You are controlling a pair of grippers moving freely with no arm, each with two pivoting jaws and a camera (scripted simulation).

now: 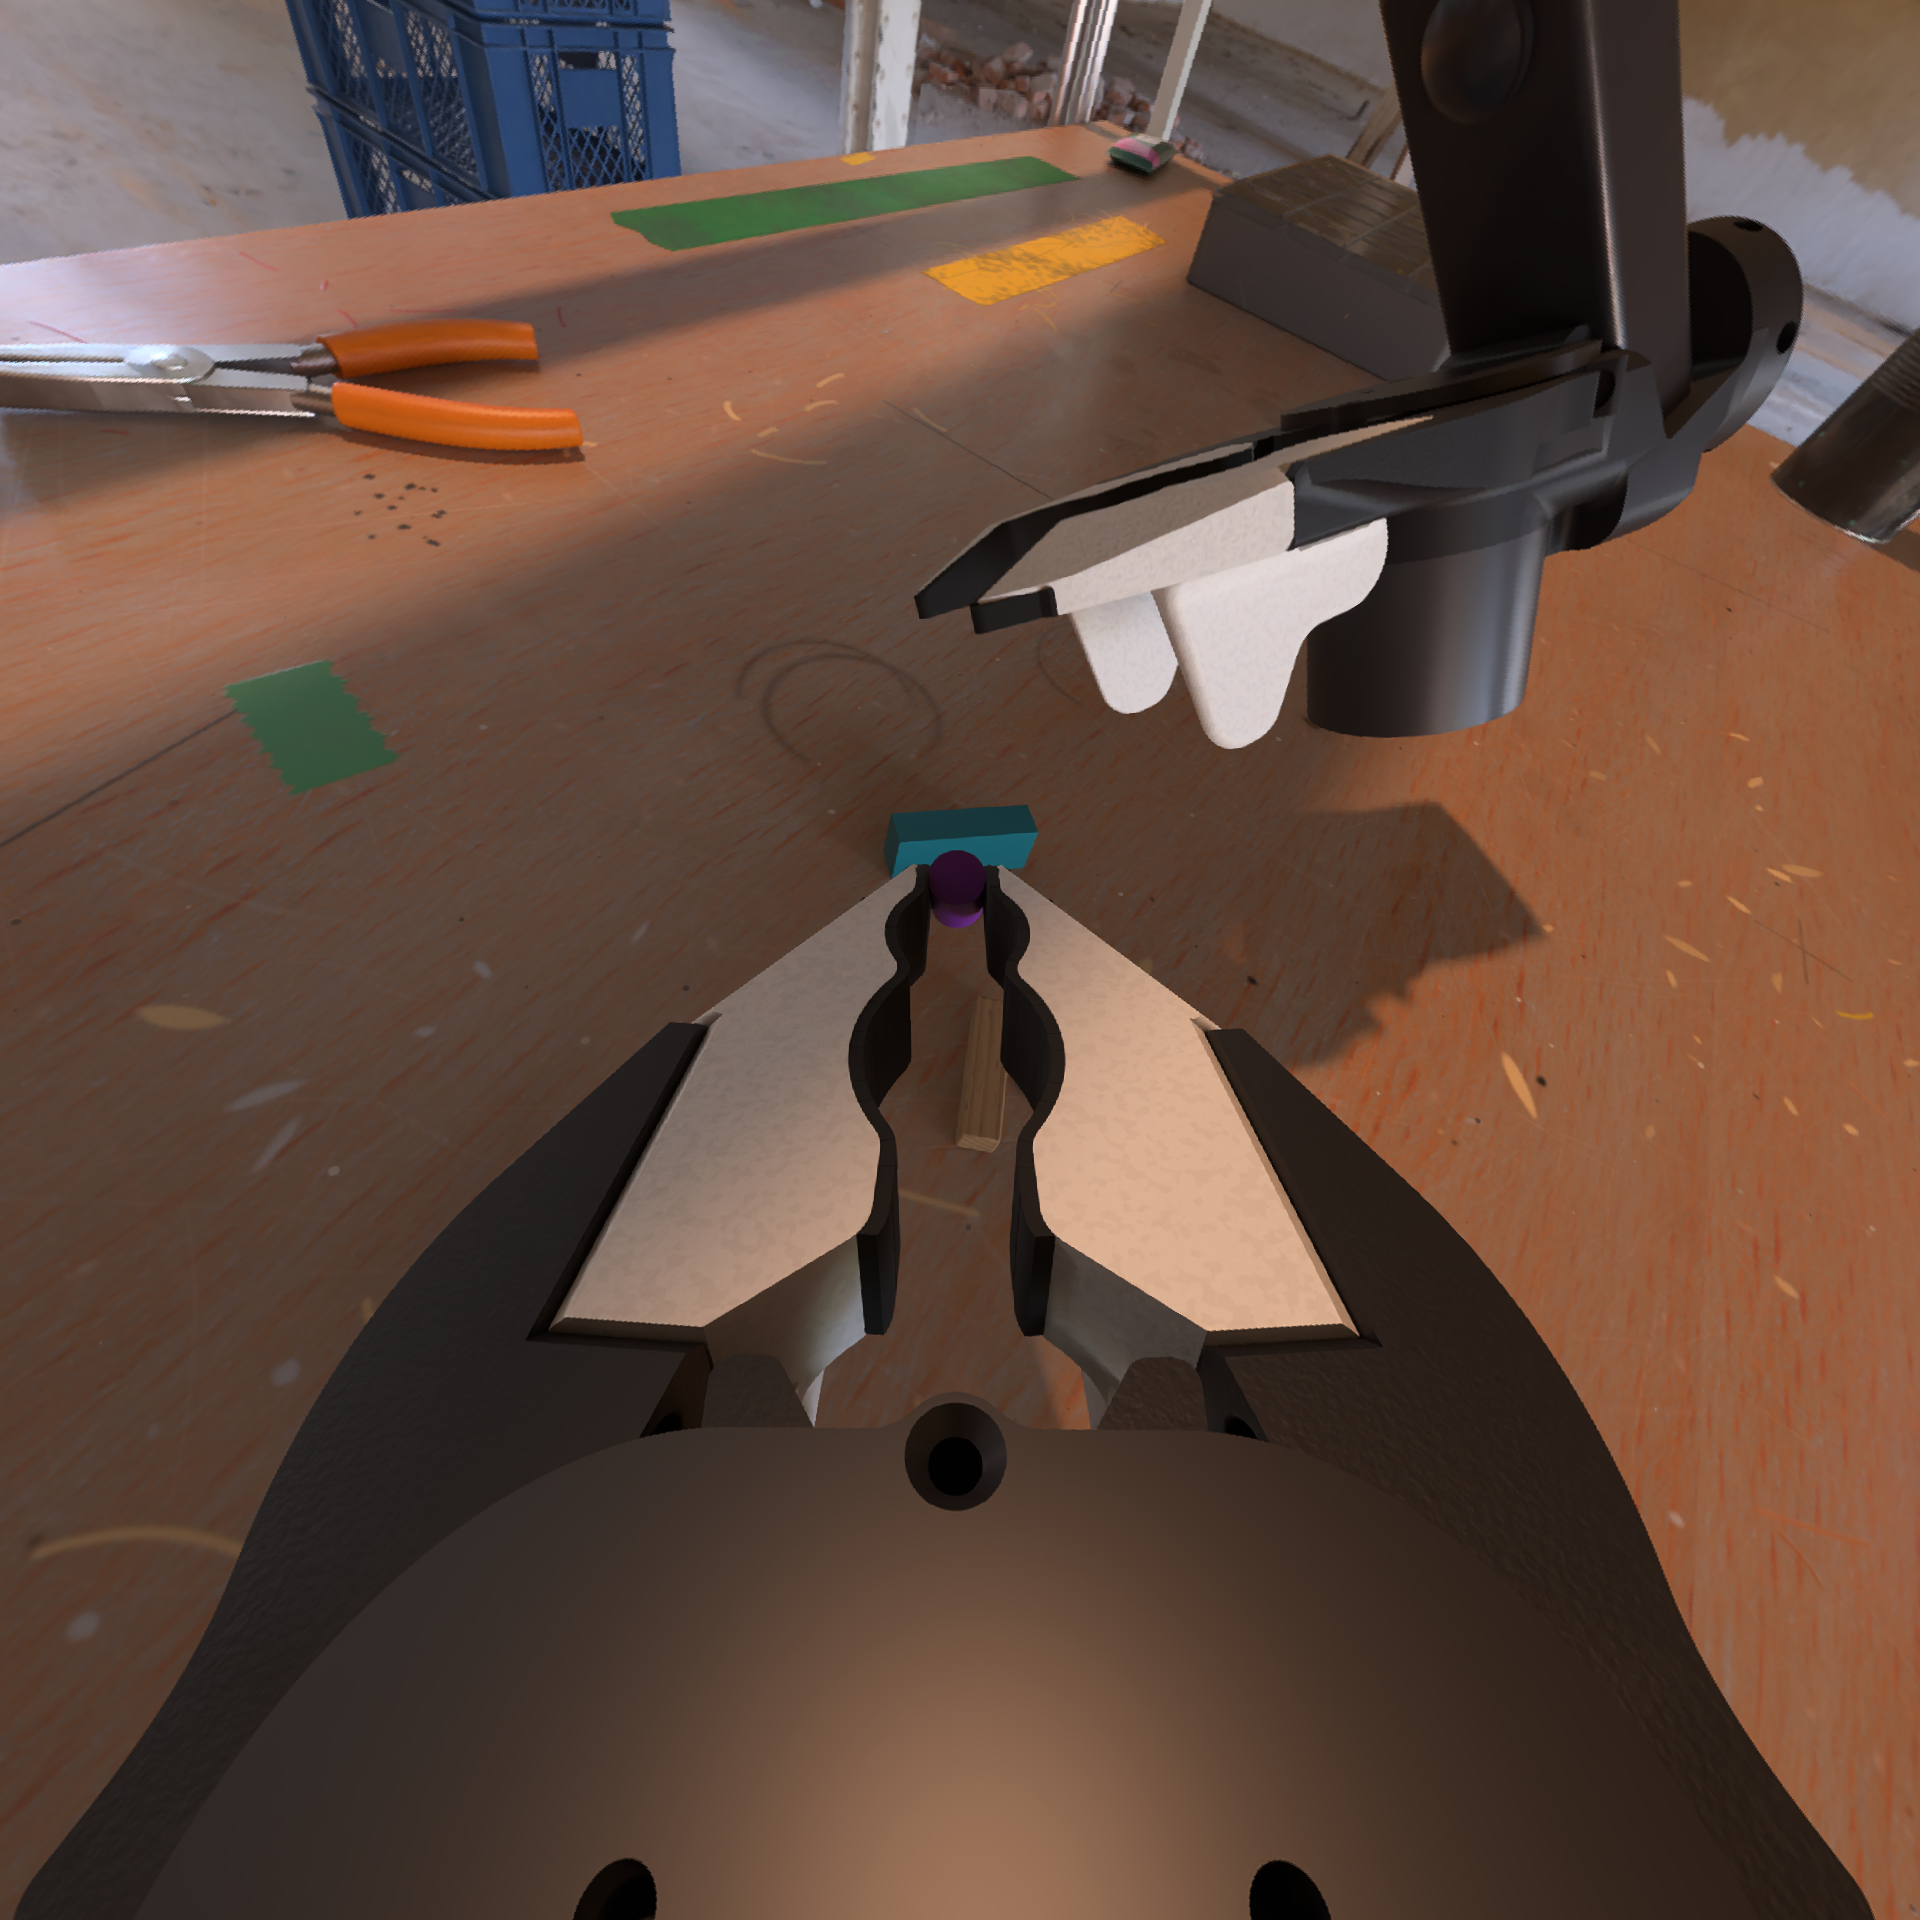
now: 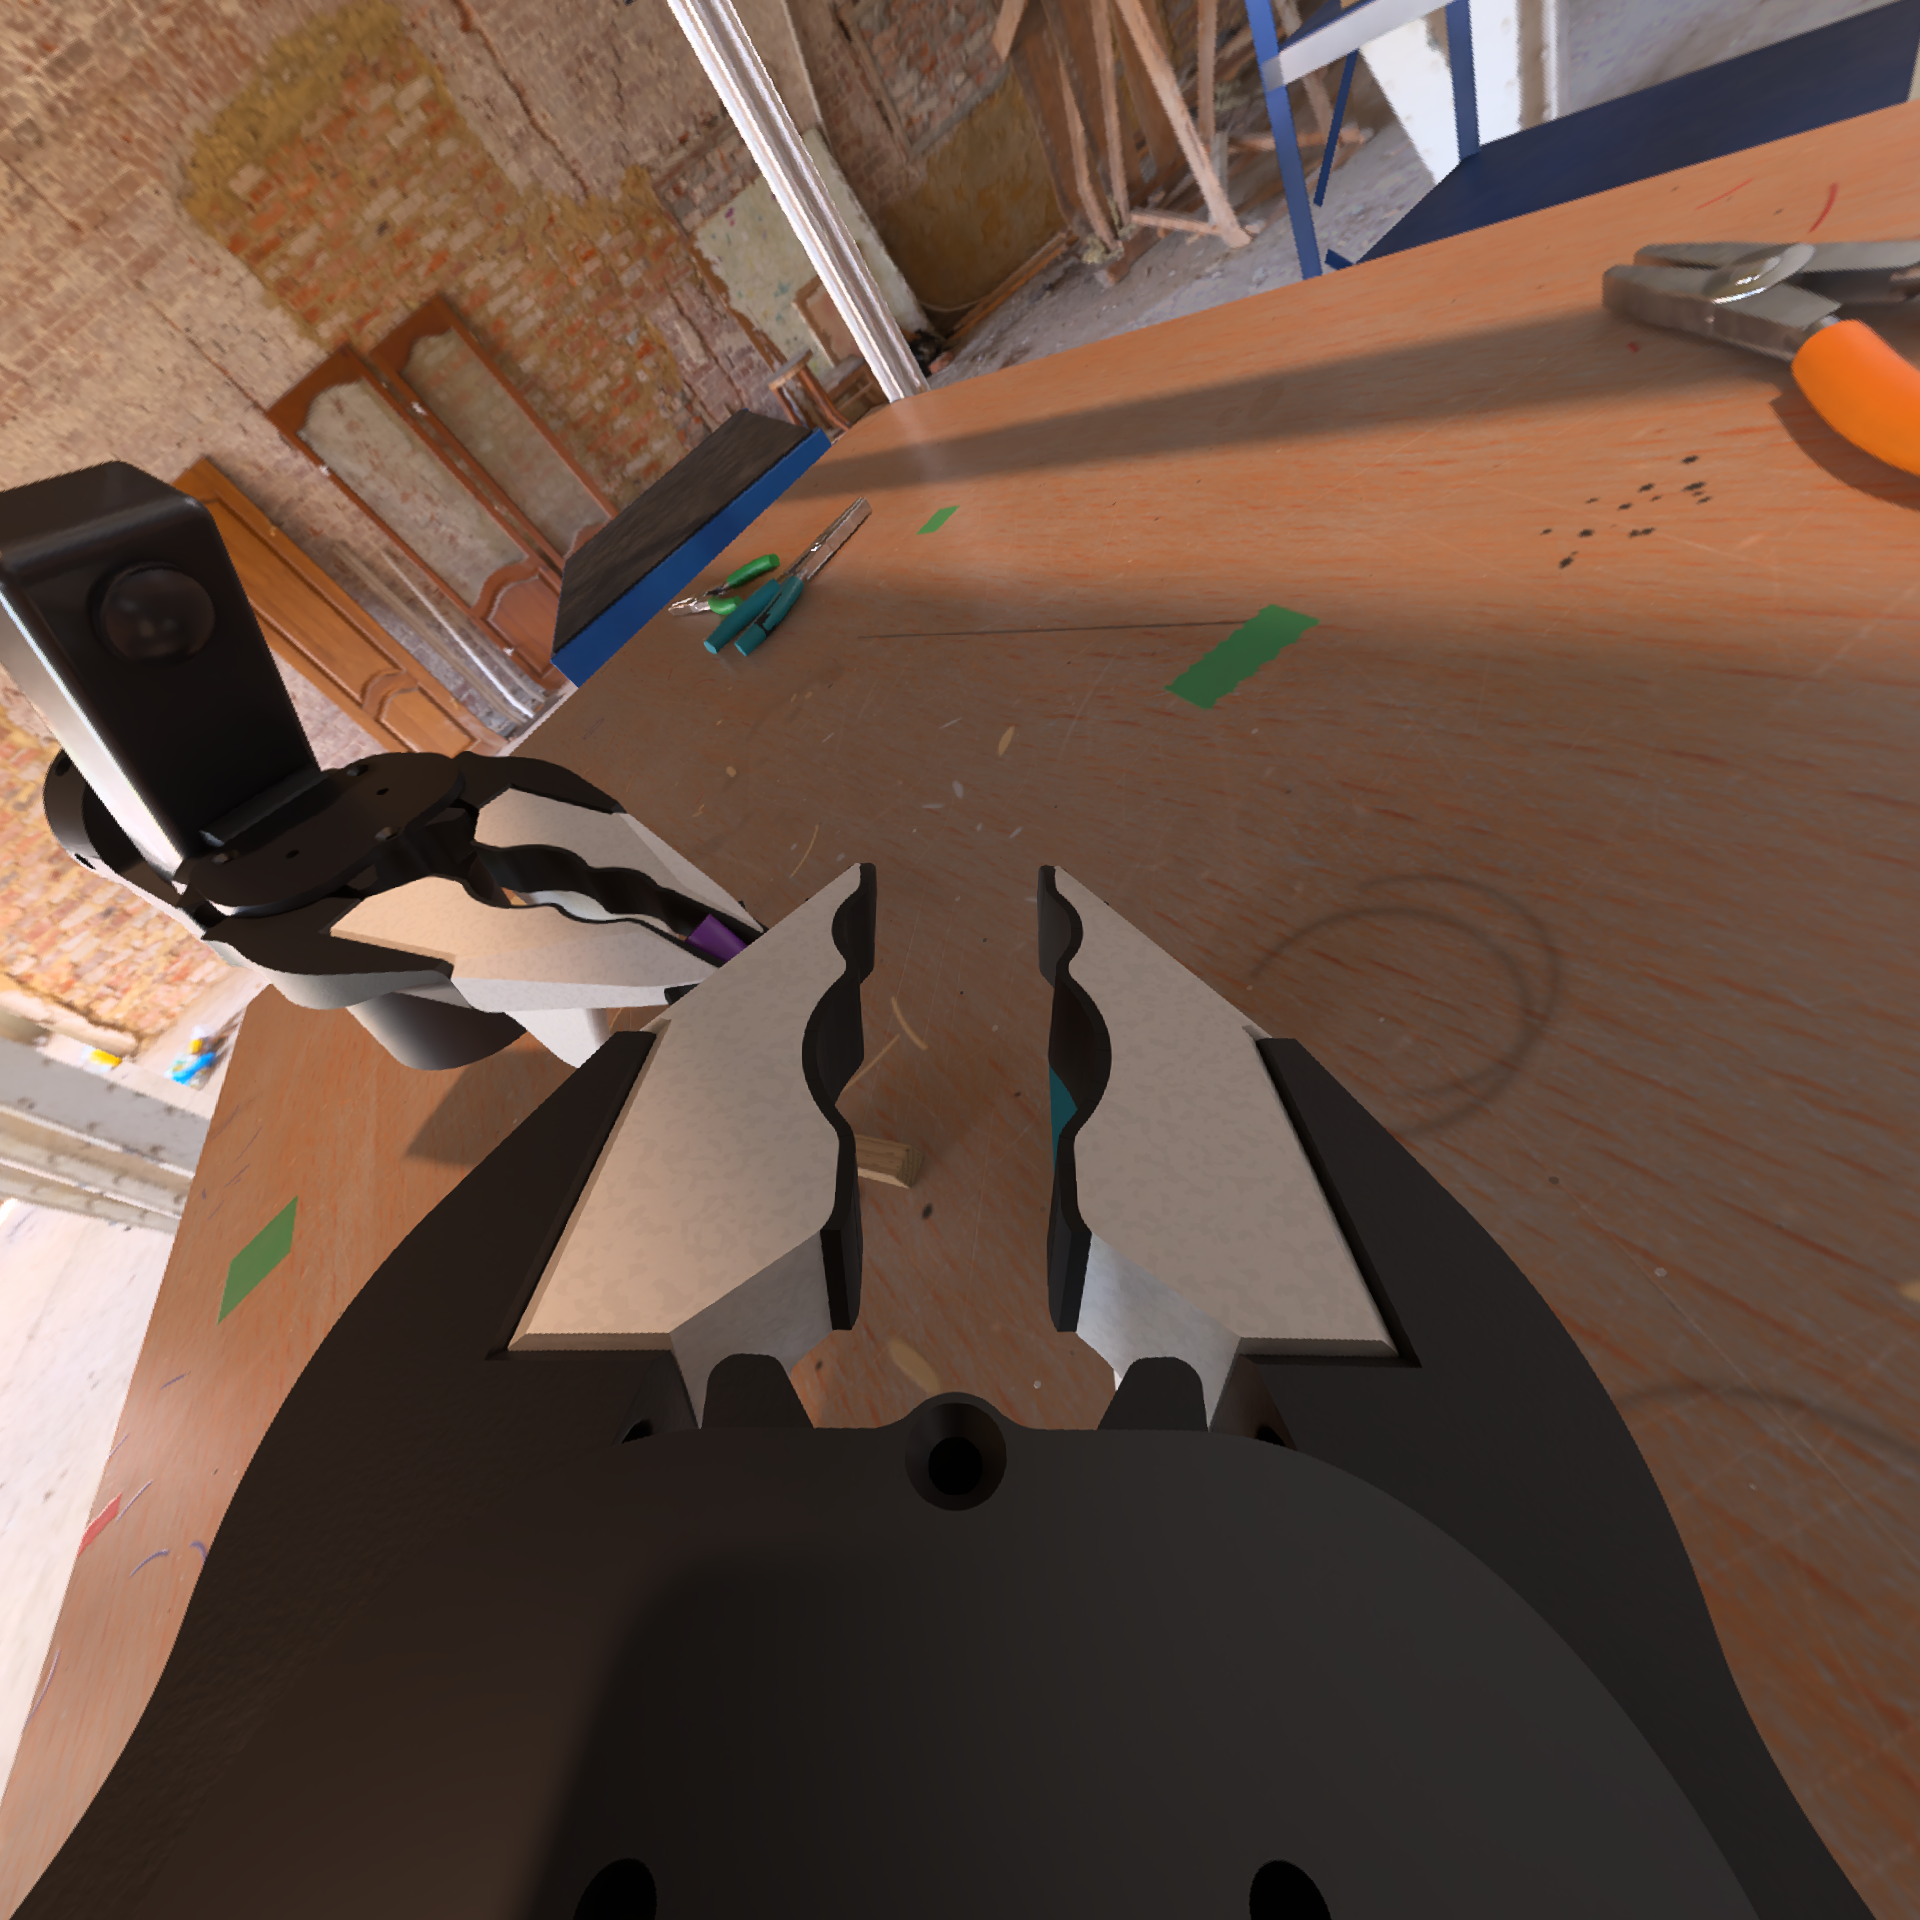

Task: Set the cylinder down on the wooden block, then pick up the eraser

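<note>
My left gripper is shut on a small purple cylinder and holds it above the table. A small wooden block lies on the table below, between the fingers. A teal eraser-like block lies just past the fingertips. My right gripper hovers up and to the right. In the right wrist view it is open and empty. The wooden block's end and a teal sliver show beside its fingers. The left gripper with the purple cylinder is at its left.
Orange-handled pliers lie at the far left. A dark box and a small pink-and-green object sit near the far edge, blue crates beyond. Green-handled tools and a dark slab lie farther off.
</note>
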